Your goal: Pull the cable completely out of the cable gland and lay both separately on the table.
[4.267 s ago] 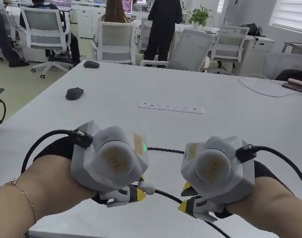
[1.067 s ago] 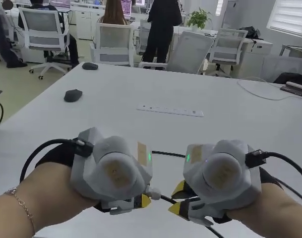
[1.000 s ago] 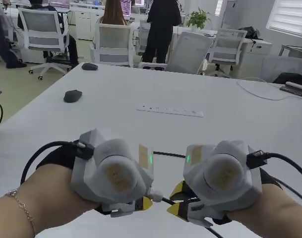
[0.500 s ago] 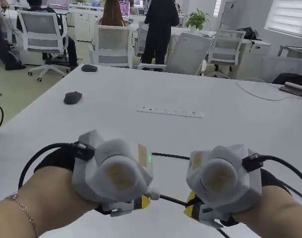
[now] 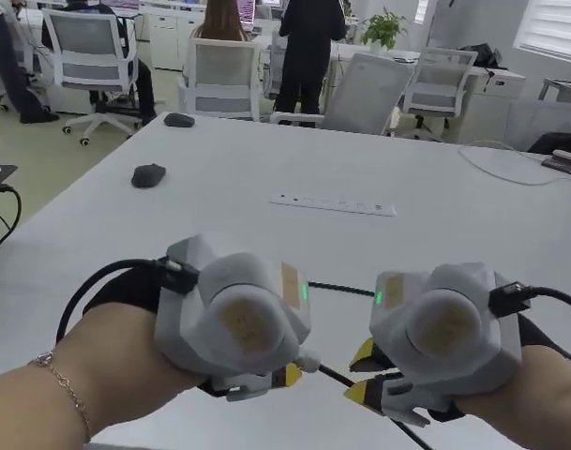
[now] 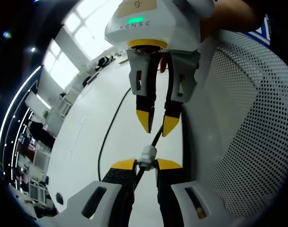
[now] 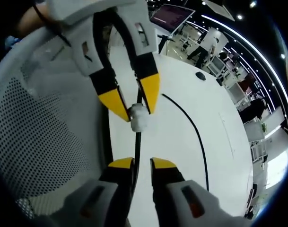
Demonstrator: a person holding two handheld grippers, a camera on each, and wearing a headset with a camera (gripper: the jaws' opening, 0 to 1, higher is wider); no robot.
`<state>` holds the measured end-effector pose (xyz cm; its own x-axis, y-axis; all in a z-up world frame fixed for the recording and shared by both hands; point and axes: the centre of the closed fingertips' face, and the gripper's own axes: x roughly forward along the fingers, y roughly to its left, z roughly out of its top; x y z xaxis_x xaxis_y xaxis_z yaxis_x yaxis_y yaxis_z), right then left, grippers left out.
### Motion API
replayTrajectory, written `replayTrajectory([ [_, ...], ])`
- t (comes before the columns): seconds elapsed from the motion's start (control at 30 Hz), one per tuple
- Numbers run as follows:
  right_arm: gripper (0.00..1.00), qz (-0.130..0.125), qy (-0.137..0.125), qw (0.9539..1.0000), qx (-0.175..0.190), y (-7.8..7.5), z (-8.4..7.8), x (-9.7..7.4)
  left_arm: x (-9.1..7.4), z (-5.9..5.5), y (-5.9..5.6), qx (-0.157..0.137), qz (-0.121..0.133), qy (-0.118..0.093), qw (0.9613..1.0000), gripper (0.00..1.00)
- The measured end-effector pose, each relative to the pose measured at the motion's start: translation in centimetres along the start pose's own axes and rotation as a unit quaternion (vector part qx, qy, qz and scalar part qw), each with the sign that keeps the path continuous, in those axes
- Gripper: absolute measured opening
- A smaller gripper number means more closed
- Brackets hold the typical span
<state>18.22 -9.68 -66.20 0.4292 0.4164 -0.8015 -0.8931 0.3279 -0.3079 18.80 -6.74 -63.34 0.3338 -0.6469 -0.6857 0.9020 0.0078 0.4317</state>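
now, your left gripper [image 6: 147,164] clamps the cable gland [image 6: 146,155] over the table [image 5: 266,159]; right gripper [image 7: 135,163] straddles the cable [image 7: 137,142], grip unclear. pinch beside the gland, pull straight.

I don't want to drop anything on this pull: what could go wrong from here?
1. The right gripper has its fingers around the cable with a gap showing, so a pull may just slide along it.
2. The left gripper pinches the small cable gland at the very tips, close to the near edge of the table; a jerk could flick it off.
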Motion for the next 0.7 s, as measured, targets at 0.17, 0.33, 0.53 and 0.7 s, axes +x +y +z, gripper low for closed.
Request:
replayTrajectory([
  [0.17, 0.03, 0.01, 0.016, 0.9997, 0.018, 0.0, -1.1, 0.2, 0.0, 0.1, 0.0, 0.003, 0.001, 0.0, 1.0, 0.17],
  [0.33, 0.03, 0.0, 0.035, 0.9988, 0.034, -0.3, -1.9, 0.2, -0.1, 0.0, 0.5, -0.004, 0.008, -0.001, 1.0, 0.17],
  [0.53, 0.03, -0.003, 0.074, 0.9963, 0.044, -0.5, -3.7, 0.3, -0.1, 0.1, 0.7, -0.008, 0.014, -0.001, 0.9999, 0.17],
  [0.7, 0.03, -0.004, 0.081, 0.9955, 0.05, -0.5, -4.0, 0.2, -0.3, -0.4, 1.2, -0.015, 0.022, 0.004, 0.9996, 0.17],
])
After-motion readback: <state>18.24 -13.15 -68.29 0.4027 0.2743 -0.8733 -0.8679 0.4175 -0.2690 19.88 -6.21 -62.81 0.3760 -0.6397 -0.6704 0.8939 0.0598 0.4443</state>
